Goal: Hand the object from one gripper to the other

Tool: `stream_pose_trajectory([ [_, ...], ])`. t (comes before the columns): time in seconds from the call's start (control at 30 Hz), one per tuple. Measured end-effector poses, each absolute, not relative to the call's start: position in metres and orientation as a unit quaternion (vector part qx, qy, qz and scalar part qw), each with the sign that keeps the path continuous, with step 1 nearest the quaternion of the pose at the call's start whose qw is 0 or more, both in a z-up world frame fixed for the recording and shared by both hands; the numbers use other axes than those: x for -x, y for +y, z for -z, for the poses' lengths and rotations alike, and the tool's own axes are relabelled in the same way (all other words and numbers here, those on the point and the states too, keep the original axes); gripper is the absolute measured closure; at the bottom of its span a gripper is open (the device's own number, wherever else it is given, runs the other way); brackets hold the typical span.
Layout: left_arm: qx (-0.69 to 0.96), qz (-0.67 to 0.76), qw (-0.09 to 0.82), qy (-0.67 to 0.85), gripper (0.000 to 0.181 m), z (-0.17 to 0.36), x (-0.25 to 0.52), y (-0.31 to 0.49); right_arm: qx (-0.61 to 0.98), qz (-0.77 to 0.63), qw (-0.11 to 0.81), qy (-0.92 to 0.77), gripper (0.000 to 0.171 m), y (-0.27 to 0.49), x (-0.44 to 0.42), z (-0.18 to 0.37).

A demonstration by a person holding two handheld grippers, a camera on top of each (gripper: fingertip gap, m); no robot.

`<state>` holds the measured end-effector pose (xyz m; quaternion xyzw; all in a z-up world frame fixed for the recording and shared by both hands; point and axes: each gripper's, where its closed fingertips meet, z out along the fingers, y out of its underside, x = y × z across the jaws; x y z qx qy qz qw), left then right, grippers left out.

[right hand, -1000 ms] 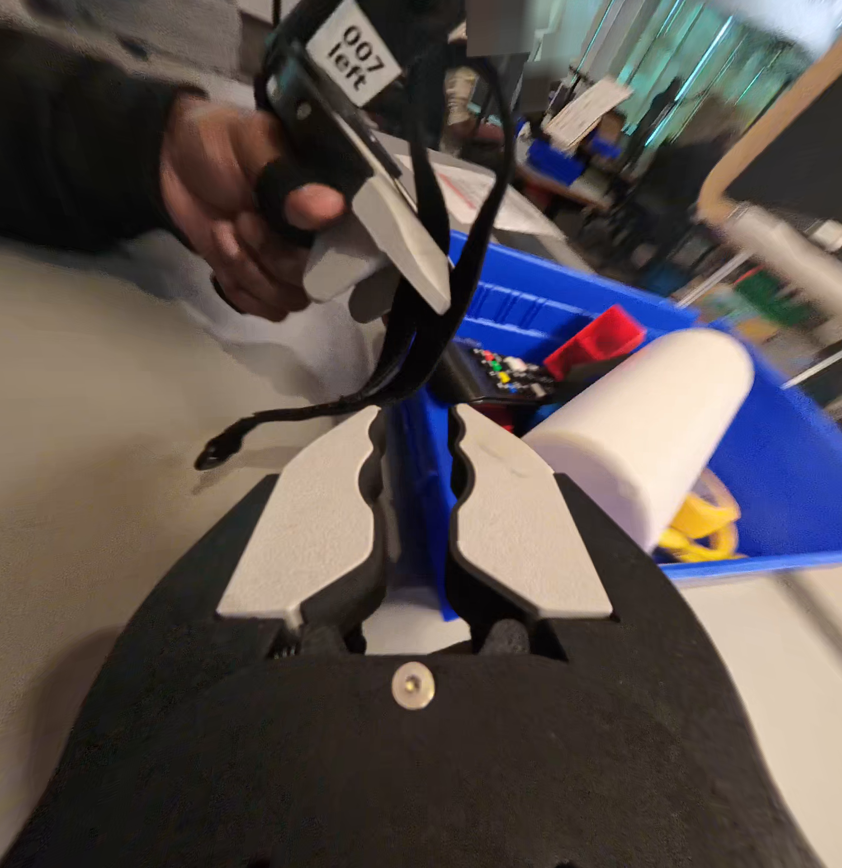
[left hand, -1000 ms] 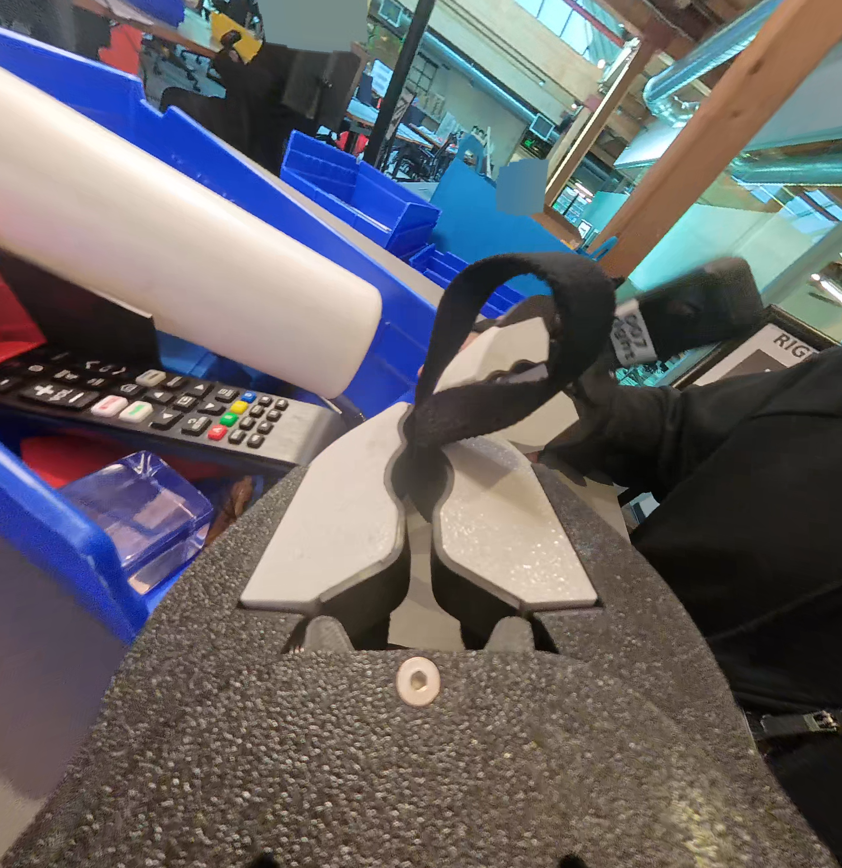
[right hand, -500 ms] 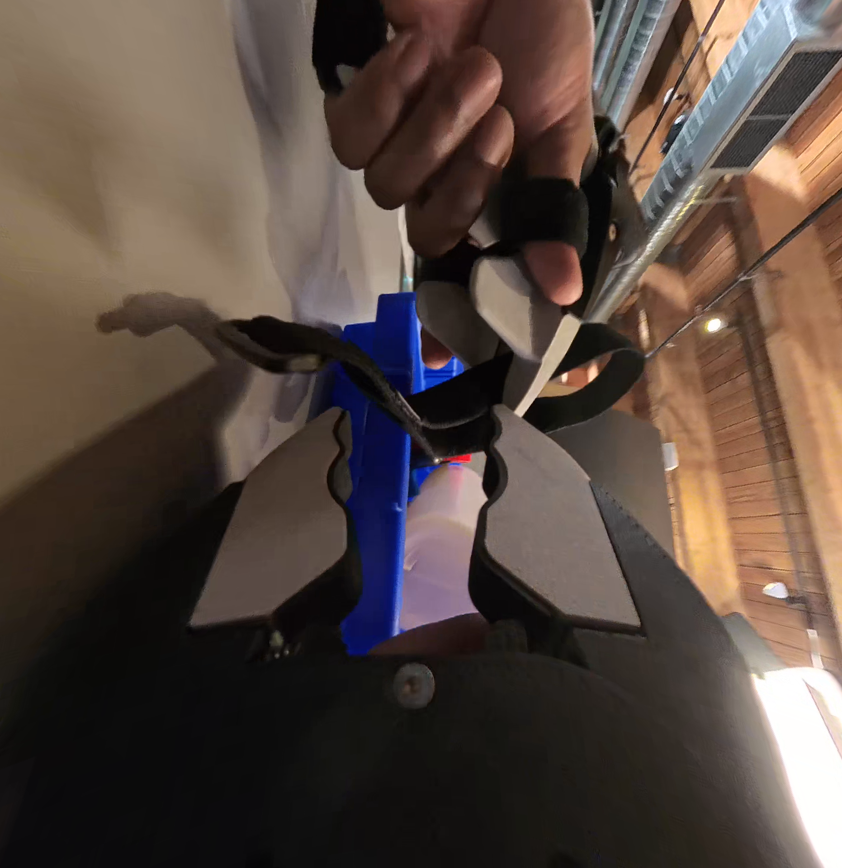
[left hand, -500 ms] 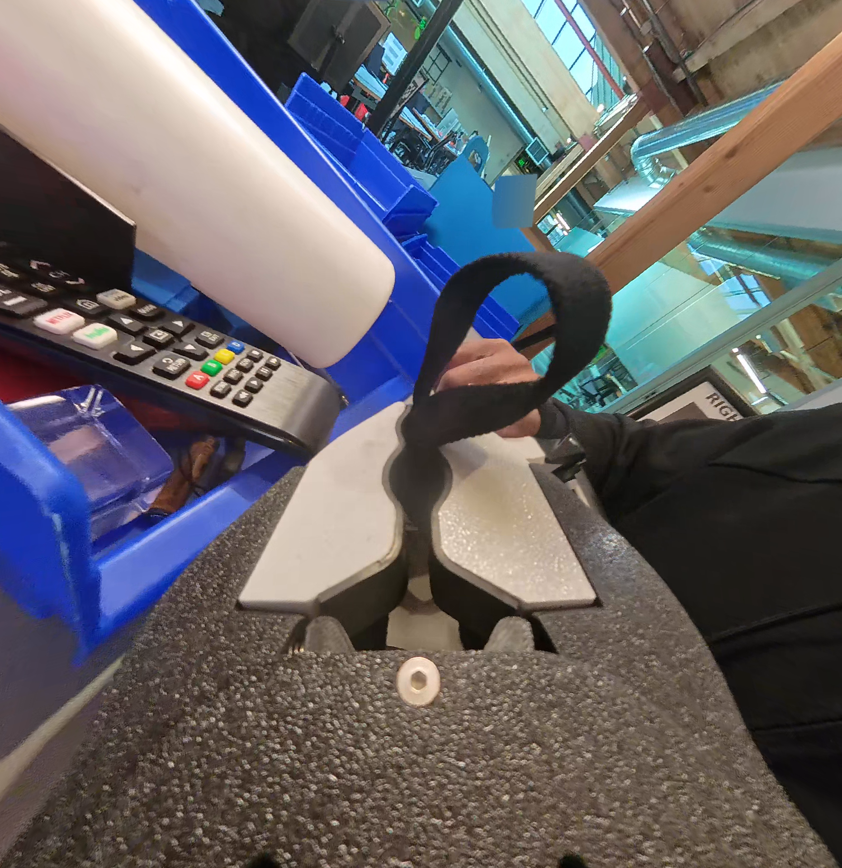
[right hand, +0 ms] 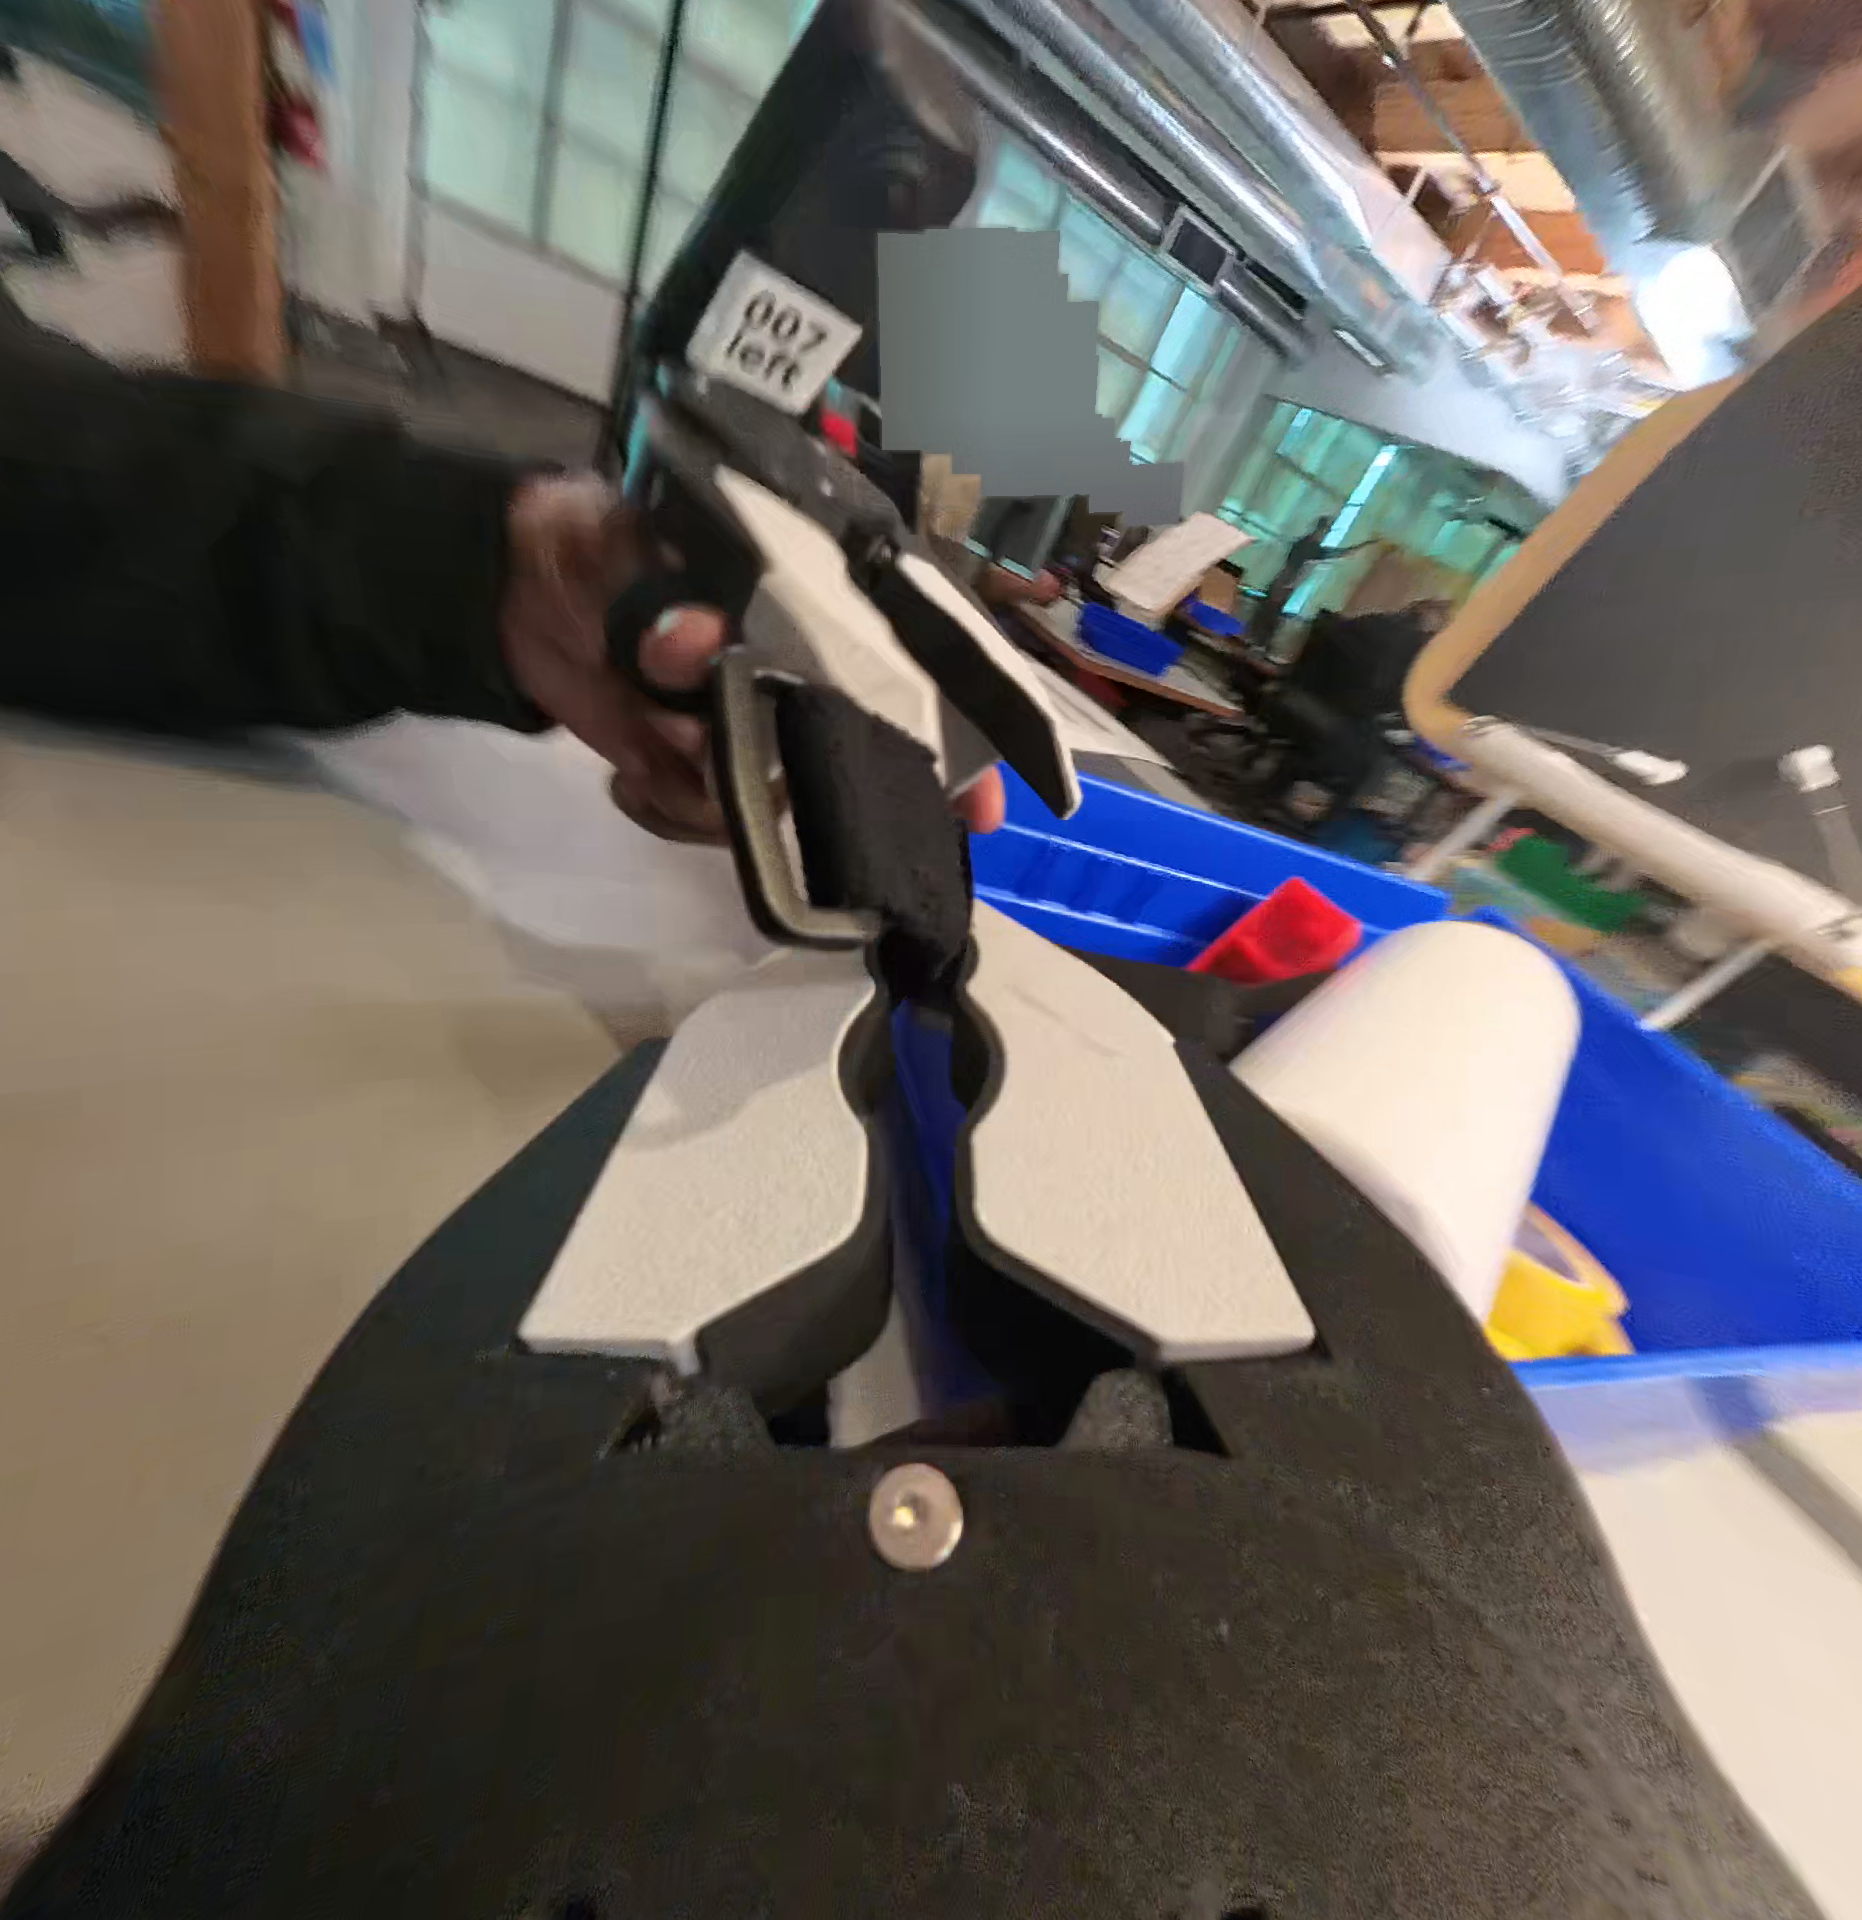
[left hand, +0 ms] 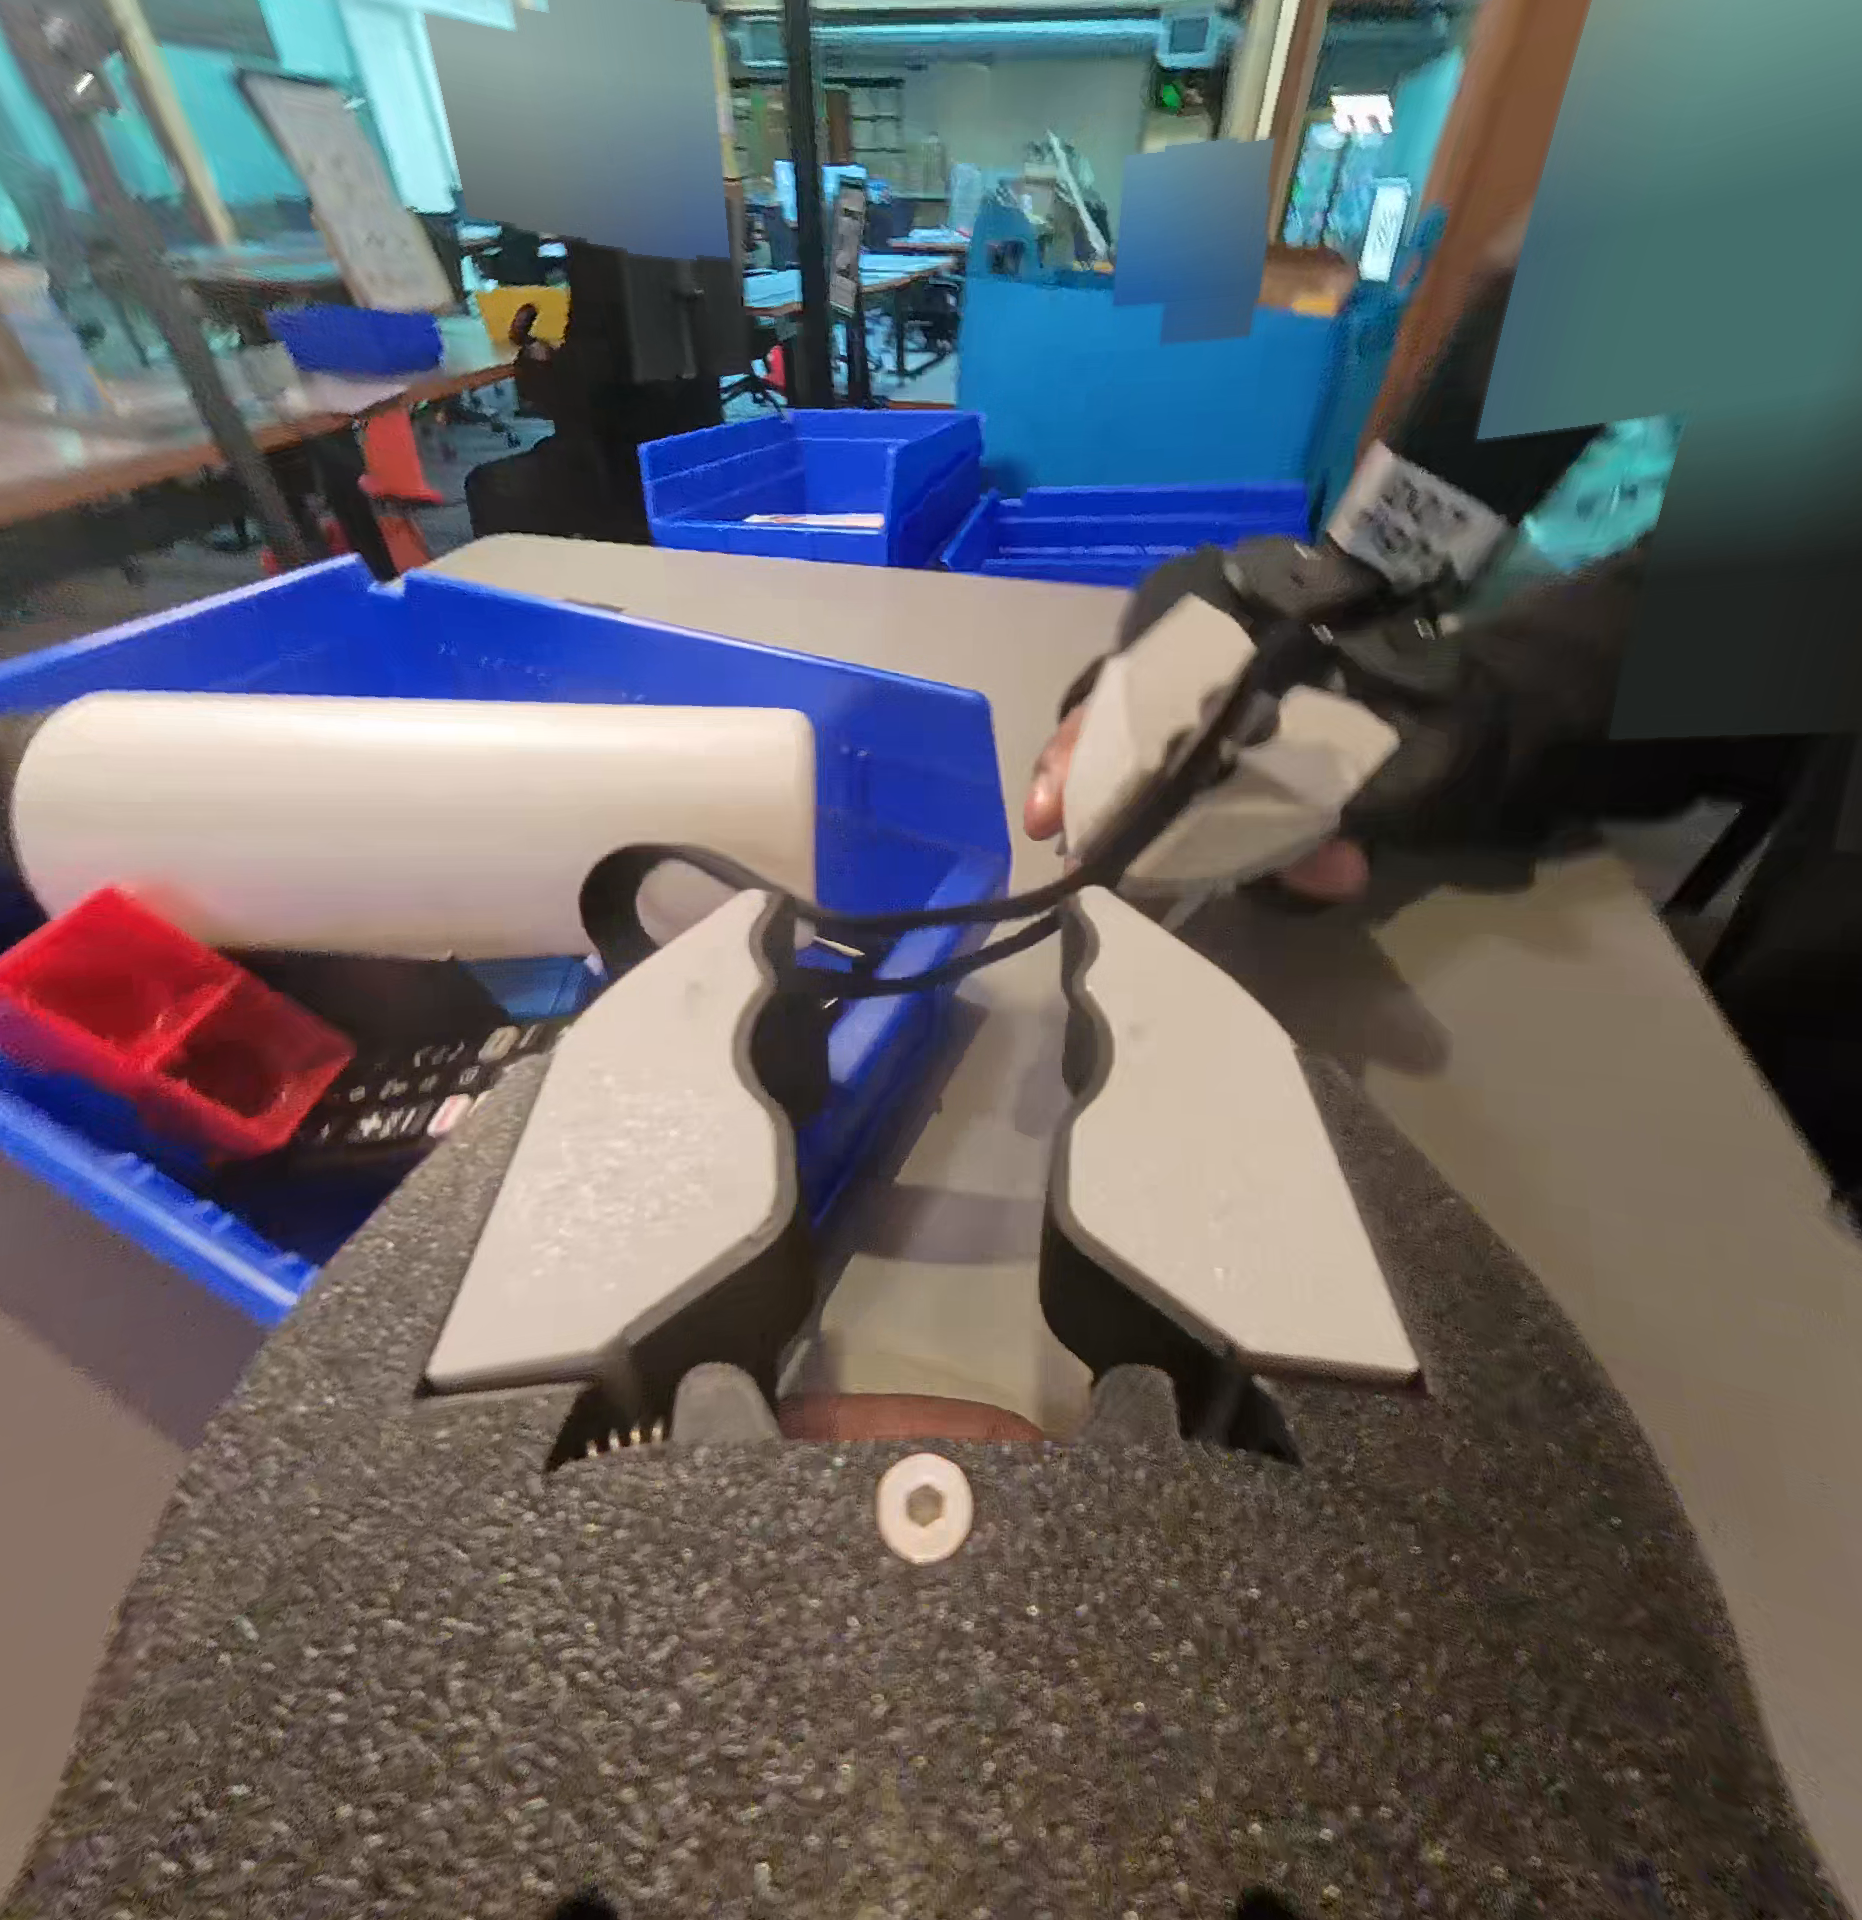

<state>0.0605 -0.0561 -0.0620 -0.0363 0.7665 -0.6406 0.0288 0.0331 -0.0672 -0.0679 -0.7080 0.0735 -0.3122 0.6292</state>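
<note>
Right wrist view: the black strap is seen pinched at the very tips of the right gripper, whose jaws are closed down on the fabric just below a flat metal ring threaded on it. The left gripper is held just above and behind, its jaws apart, with nothing clamped between them.

From the left wrist view the same is borne out — the left gripper stands released with a wide gap between its fingers, while the strap runs as a thin dark line across that gap, one loop draped past the left fingertip and the other end drawn up into the right gripper. Whether the strap touches the left fingers cannot be told for certain.

The strap is judged light, limp and somewhat fuzzy, so it is unlikely to slip from a firm pinch, yet it will sag, twist and swing freely. A hold is best taken on the doubled webbing close to the ring, where the bulk gives the pads something to bite on; the bare ring is hard and smooth and would be gripped less surely.

Beside both grippers a blue bin sits on the grey table, holding a white cylinder, a red tray and a remote control.
</note>
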Motion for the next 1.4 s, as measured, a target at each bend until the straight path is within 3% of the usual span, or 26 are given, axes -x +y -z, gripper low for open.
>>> stream_pose_trajectory([
  [0.17, -0.128, 0.570, 0.121, 0.803, 0.122, 0.093, -0.028, -0.067, 0.695, 0.166, 0.690, 0.115, 0.166, -0.060, -0.020, 0.066],
  [0.27, -0.155, 0.548, 0.187, 0.801, 0.133, 0.100, -0.030, -0.074, 0.701, 0.134, 0.691, 0.114, 0.166, -0.056, -0.015, 0.068],
  [0.47, -0.184, 0.565, 0.234, 0.769, 0.128, 0.091, -0.027, -0.077, 0.707, 0.058, 0.695, 0.115, 0.166, -0.051, -0.004, 0.070],
  [0.53, -0.204, 0.559, 0.235, 0.769, 0.136, 0.094, -0.022, -0.077, 0.707, 0.043, 0.696, 0.117, 0.166, -0.051, -0.002, 0.070],
  [0.6, -0.215, 0.539, 0.236, 0.780, 0.153, 0.102, -0.021, -0.077, 0.710, 0.046, 0.692, 0.118, 0.166, -0.051, -0.003, 0.071],
  [0.73, -0.191, 0.528, 0.236, 0.793, 0.172, 0.105, -0.030, -0.075, 0.725, 0.121, 0.668, 0.119, 0.163, -0.058, -0.016, 0.073],
  [0.87, -0.126, 0.583, 0.224, 0.771, 0.175, 0.081, -0.045, -0.068, 0.707, 0.257, 0.650, 0.109, 0.147, -0.080, -0.034, 0.053],
  [1.1, -0.004, 0.704, 0.194, 0.683, 0.175, 0.025, -0.071, -0.043, 0.633, 0.457, 0.598, 0.183, 0.143, -0.151, -0.076, 0.010],
  [1.2, 0.035, 0.700, 0.231, 0.675, 0.176, 0.022, -0.087, -0.036, 0.638, 0.407, 0.589, 0.283, 0.134, -0.174, -0.098, 0.022],
  [1.33, 0.052, 0.674, 0.277, 0.682, 0.175, 0.029, -0.099, -0.035, 0.673, 0.235, 0.584, 0.387, 0.108, -0.167, -0.107, 0.061],
  [1.4, 0.050, 0.662, 0.293, 0.688, 0.175, 0.032, -0.100, -0.036, 0.675, 0.220, 0.569, 0.415, 0.115, -0.168, -0.108, 0.072],
])
